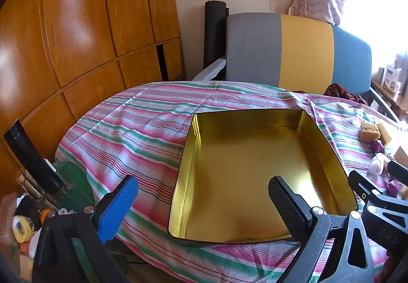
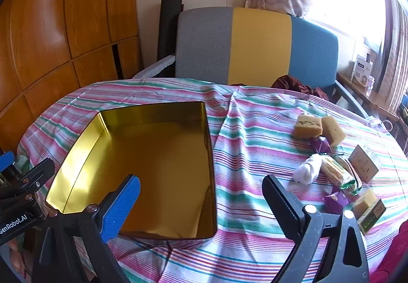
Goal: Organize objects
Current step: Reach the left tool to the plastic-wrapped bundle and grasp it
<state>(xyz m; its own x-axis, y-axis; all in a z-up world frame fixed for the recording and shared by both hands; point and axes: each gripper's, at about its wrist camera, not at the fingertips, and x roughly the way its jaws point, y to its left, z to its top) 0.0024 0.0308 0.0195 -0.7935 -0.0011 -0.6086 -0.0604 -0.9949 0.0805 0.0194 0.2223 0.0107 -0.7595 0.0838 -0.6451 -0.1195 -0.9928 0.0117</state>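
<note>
- Gold tin box (image 2: 153,168), lidless and empty, sits on the striped tablecloth (image 2: 255,135) toward the left of the counter.
- Left gripper (image 1: 204,206): jaws wide apart, nothing between them, hovering over the near left edge of the tin.
- Right gripper (image 2: 201,206): jaws wide apart, nothing held, above the tin's near right corner.
- Two yellow sponge blocks (image 2: 318,127), touching each other, far right of the tin.
- White wrapped bundle (image 2: 307,168) just beside a biscuit packet (image 2: 336,172), right side.
- Small cardboard box (image 2: 364,163) beyond the packet.
- Purple wrapped sweets (image 2: 334,200) and a green-labelled bar (image 2: 369,211), near right.
- Grey, yellow and blue chair (image 2: 257,45) behind the counter.
</note>
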